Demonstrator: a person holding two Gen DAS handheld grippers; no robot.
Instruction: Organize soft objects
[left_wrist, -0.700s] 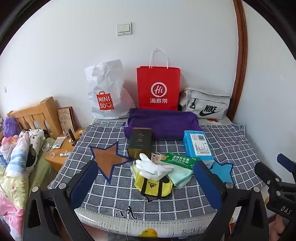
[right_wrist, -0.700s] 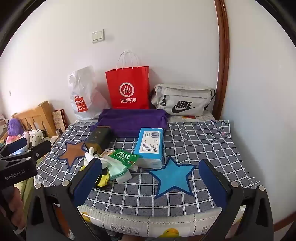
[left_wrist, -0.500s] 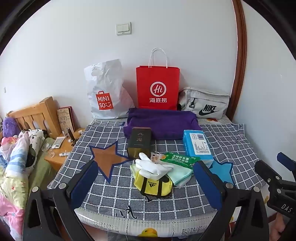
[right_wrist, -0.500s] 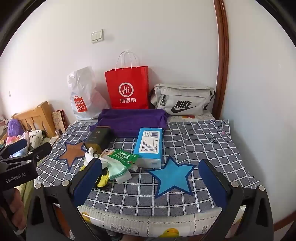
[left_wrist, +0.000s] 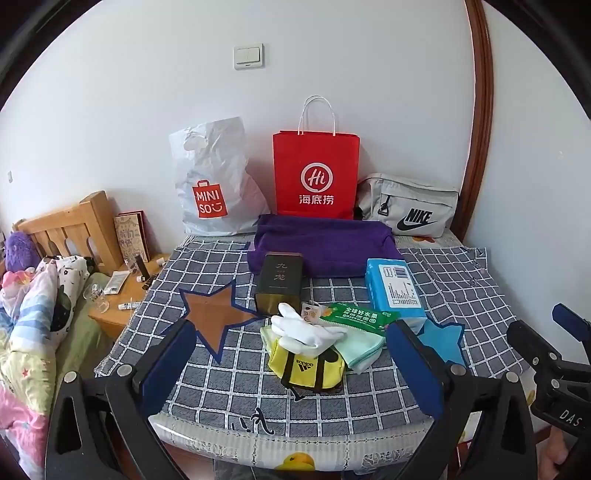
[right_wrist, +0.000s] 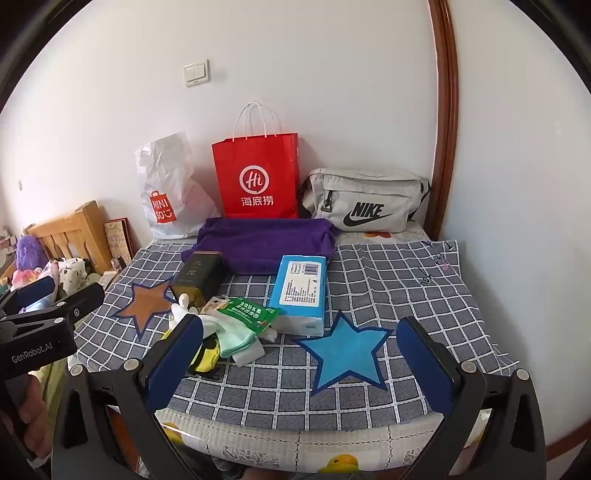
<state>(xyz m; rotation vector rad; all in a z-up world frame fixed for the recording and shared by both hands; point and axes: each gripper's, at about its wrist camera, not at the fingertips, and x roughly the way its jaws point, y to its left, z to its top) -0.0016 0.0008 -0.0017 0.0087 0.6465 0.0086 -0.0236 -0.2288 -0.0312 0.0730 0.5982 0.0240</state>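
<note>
A small heap of soft things lies on the checked cloth (left_wrist: 458, 280): white gloves (left_wrist: 306, 332), a yellow adidas pouch (left_wrist: 306, 367), a mint towel (left_wrist: 360, 349) and a green packet (left_wrist: 356, 317). A folded purple towel (left_wrist: 325, 243) lies behind, with a dark tin (left_wrist: 279, 282) and a blue tissue pack (left_wrist: 393, 290) in front of it. My left gripper (left_wrist: 291, 363) hovers open before the heap, nothing between its fingers. My right gripper (right_wrist: 299, 363) is open over the blue star (right_wrist: 345, 349), apart from the tissue pack (right_wrist: 301, 290) and the mint towel (right_wrist: 236, 338).
Against the wall stand a white Miniso bag (left_wrist: 214, 184), a red paper bag (left_wrist: 316, 177) and a grey Nike bag (left_wrist: 408, 210). A wooden bedside stand (left_wrist: 110, 306) and bedding (left_wrist: 33, 332) are on the left. A brown star patch (left_wrist: 214, 314) marks the cloth.
</note>
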